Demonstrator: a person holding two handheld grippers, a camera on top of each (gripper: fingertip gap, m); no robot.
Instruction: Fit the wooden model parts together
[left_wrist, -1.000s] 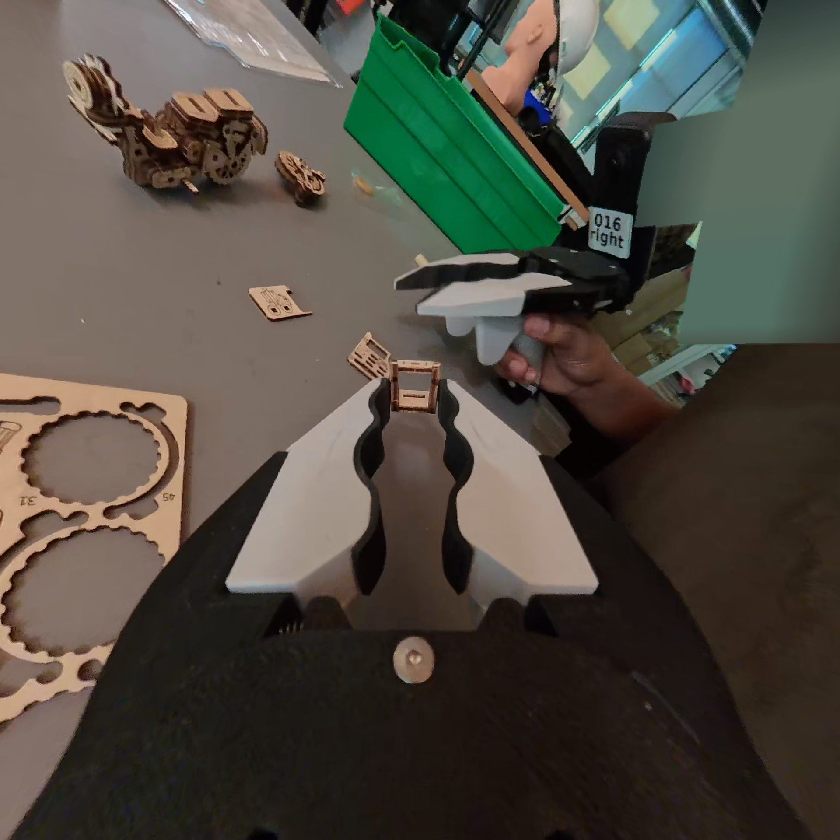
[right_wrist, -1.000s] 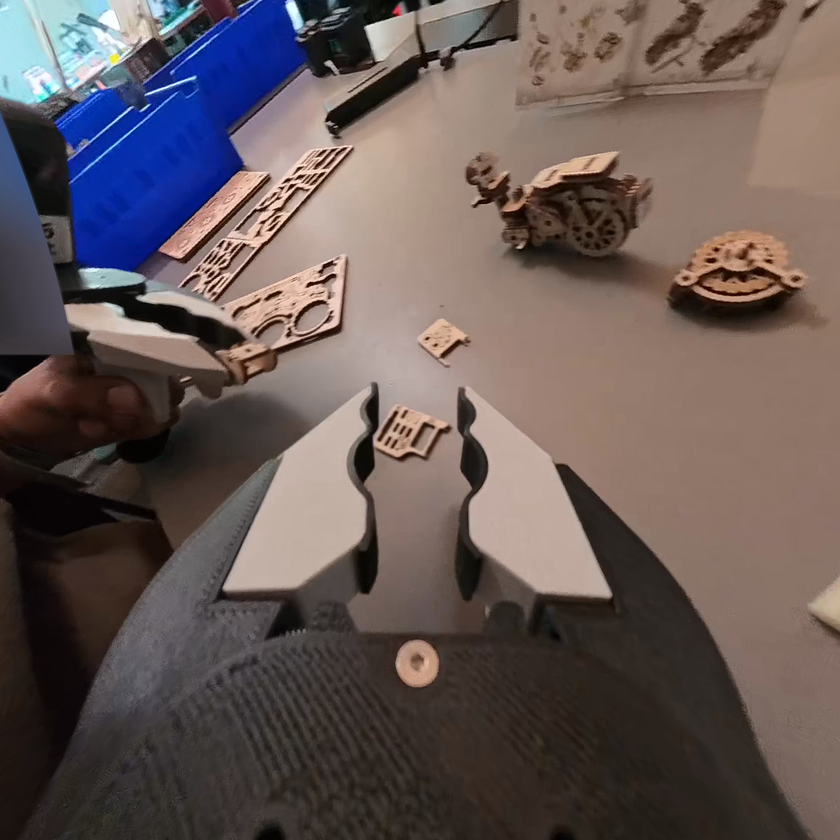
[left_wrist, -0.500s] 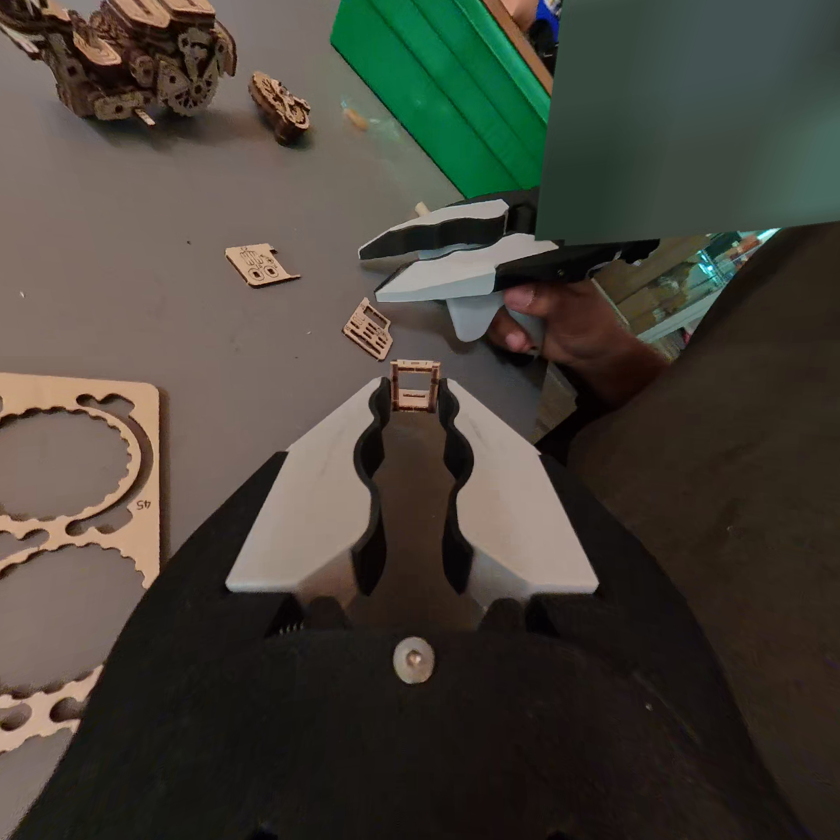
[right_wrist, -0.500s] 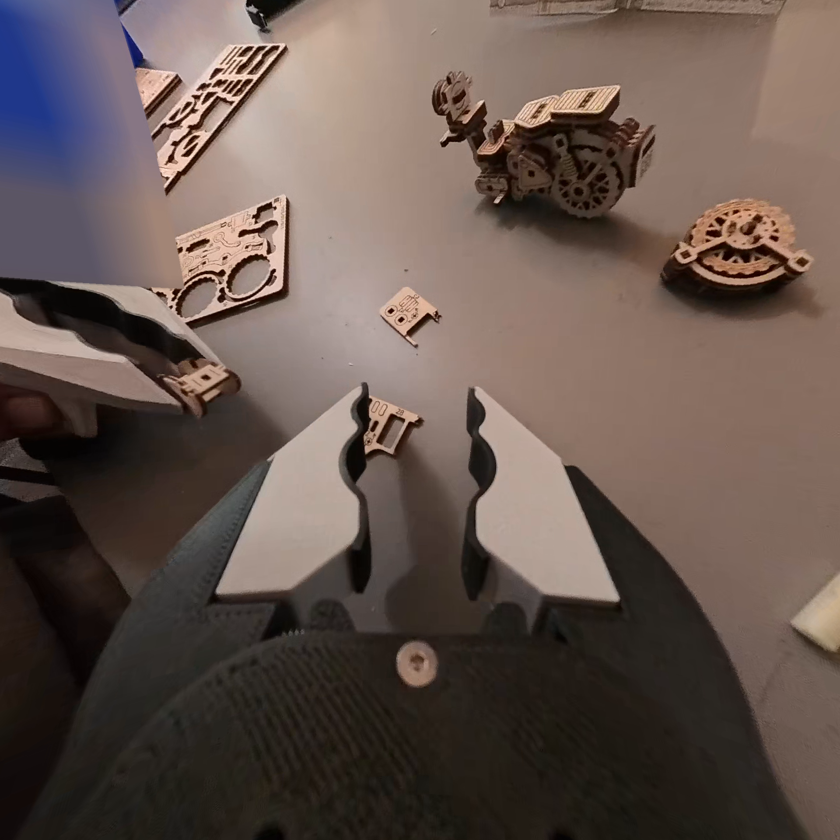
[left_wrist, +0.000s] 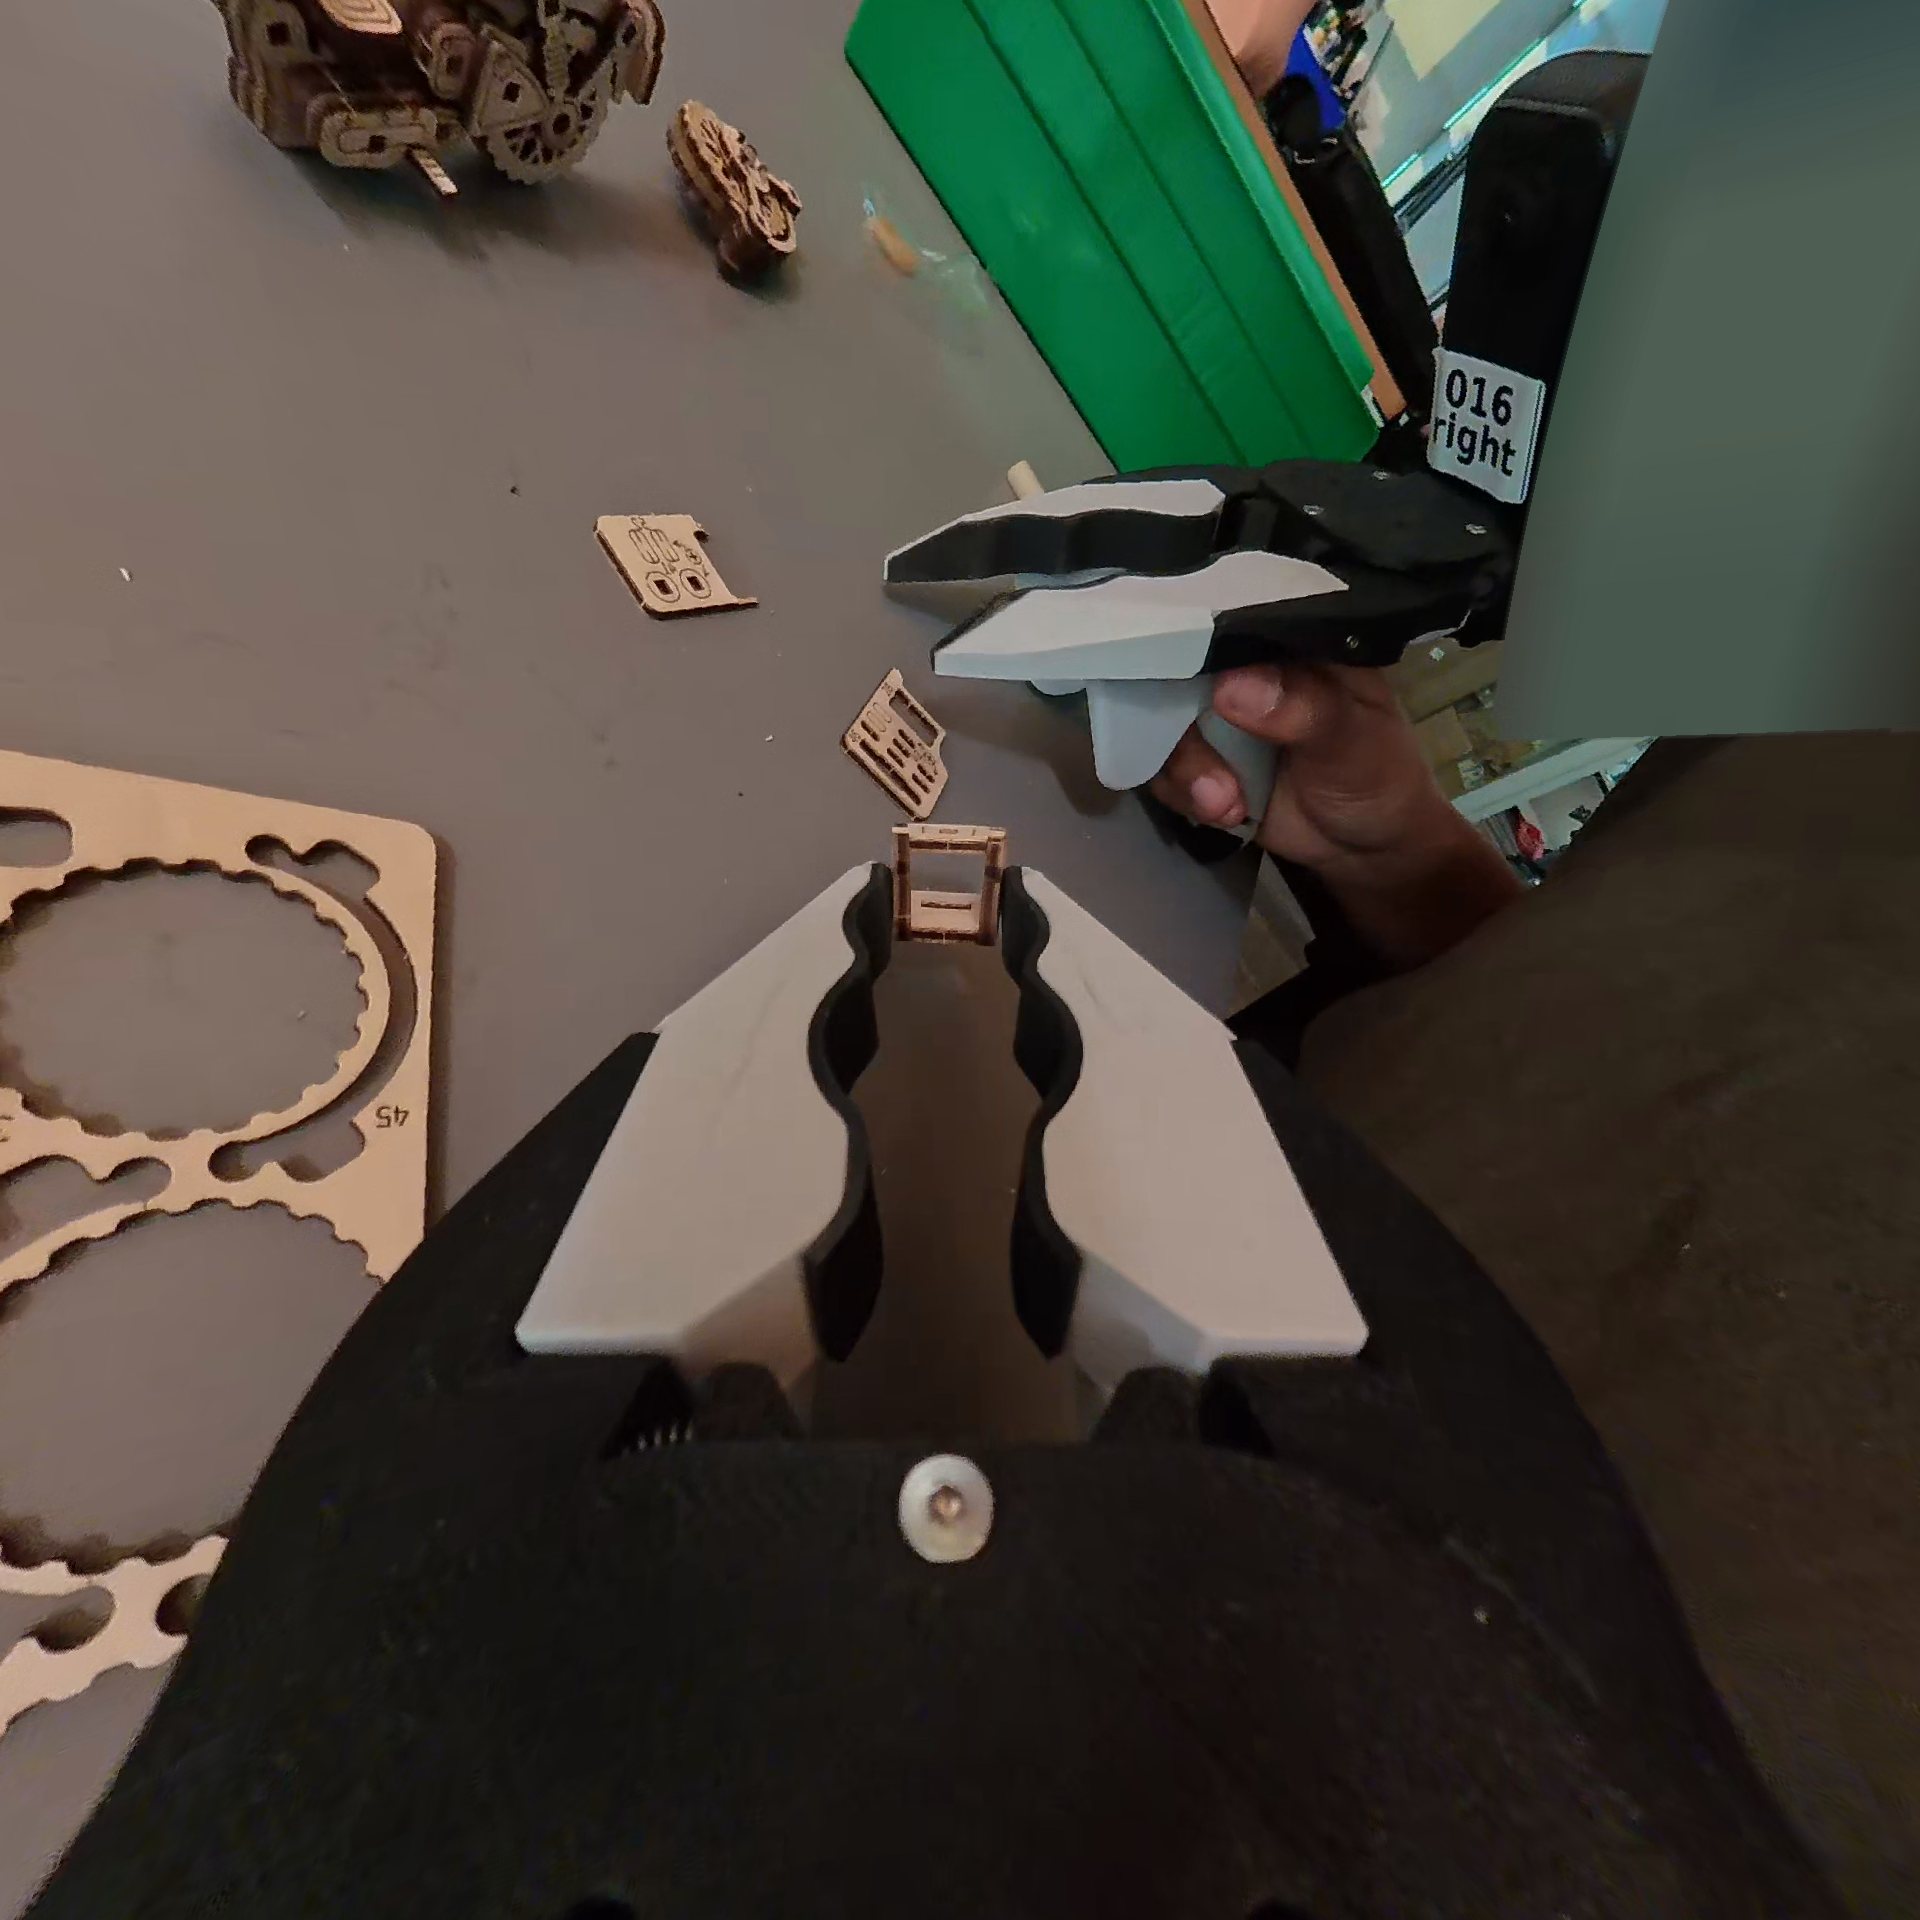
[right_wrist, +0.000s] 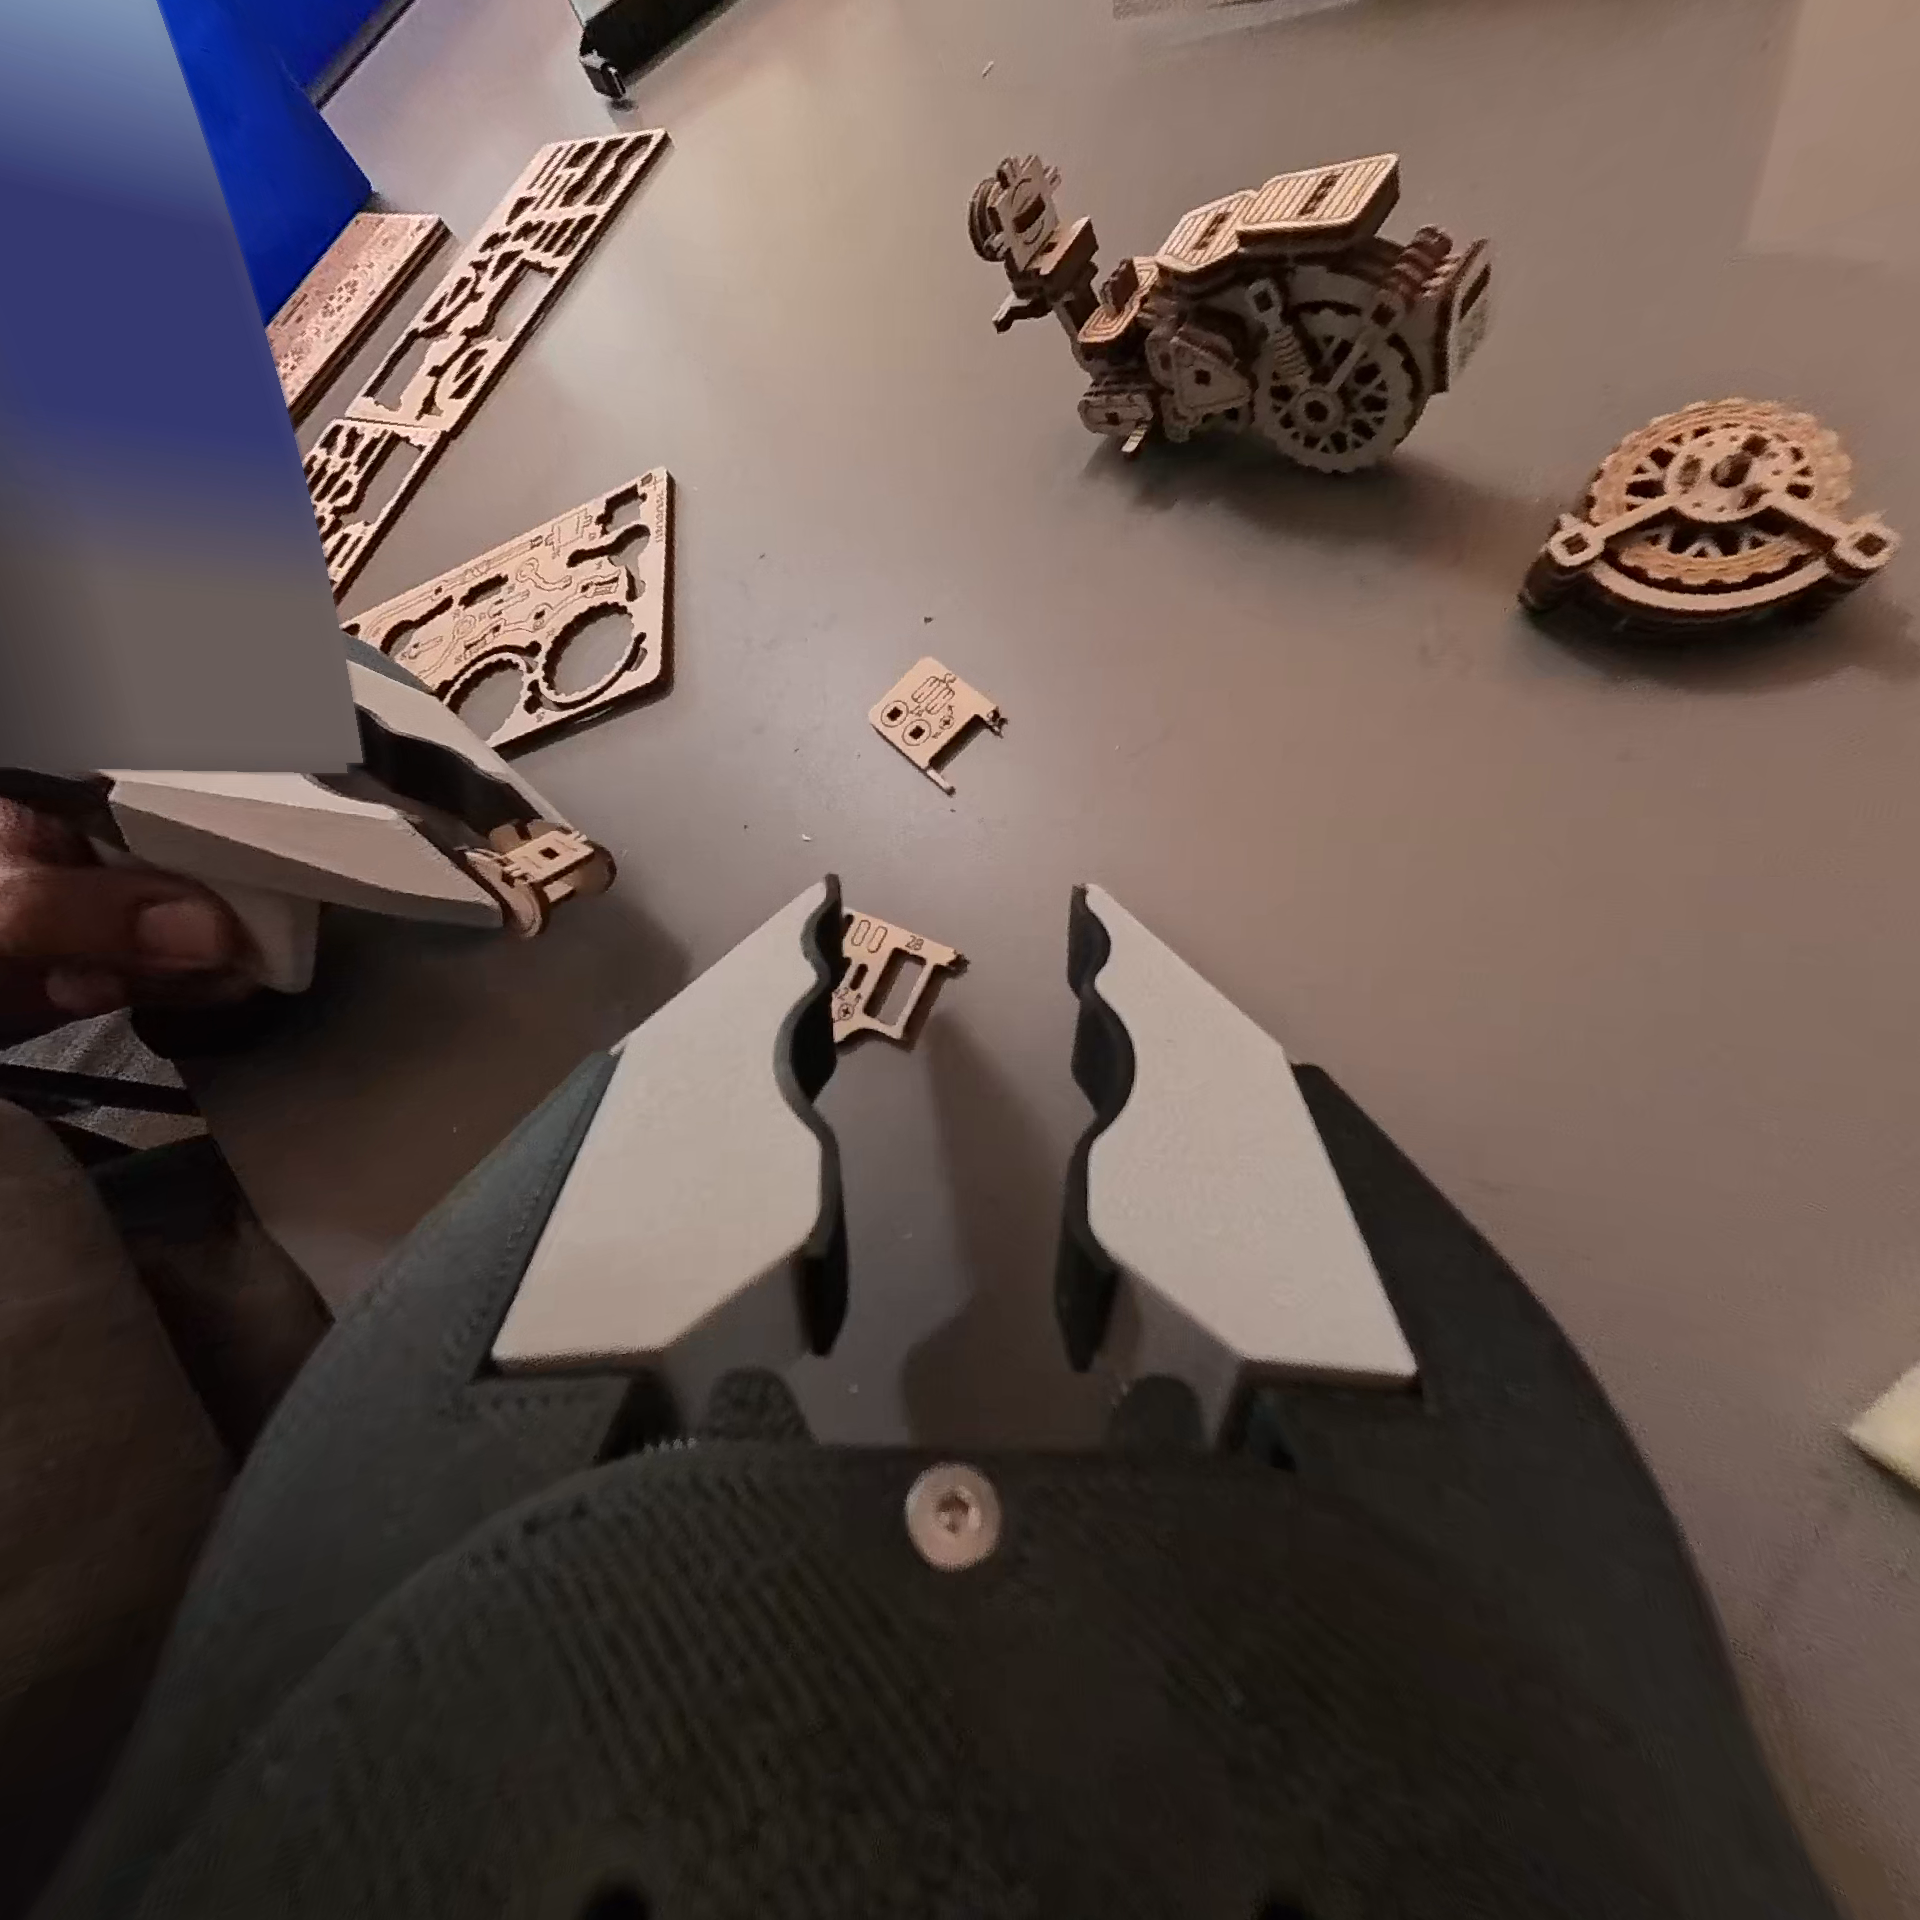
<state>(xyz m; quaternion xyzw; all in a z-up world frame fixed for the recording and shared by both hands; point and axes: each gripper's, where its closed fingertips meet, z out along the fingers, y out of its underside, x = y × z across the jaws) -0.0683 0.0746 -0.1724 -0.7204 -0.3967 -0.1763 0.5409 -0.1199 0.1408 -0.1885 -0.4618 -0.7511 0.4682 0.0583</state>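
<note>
My left gripper (left_wrist: 948, 902) is shut on a small wooden frame piece (left_wrist: 948, 883), held above the grey table; it also shows in the right wrist view (right_wrist: 545, 873) at the left gripper's tip. My right gripper (right_wrist: 951, 914) is open and empty, low over a small flat wooden card (right_wrist: 888, 987) that lies partly under its left finger. In the left wrist view the right gripper (left_wrist: 925, 613) hovers just above and right of that card (left_wrist: 899, 758). A second flat card (right_wrist: 935, 717) (left_wrist: 670, 566) lies farther out.
A wooden motorcycle model (right_wrist: 1236, 332) and a wooden wheel assembly (right_wrist: 1704, 520) stand farther back. Punched plywood sheets (right_wrist: 540, 623) (left_wrist: 197, 1039) lie to the left. A green bin (left_wrist: 1101, 229) stands at the table's far right edge. A person's lap is close by.
My right gripper has opened wider and come down closer over the flat card. My left gripper still holds the frame piece and has shifted little.
</note>
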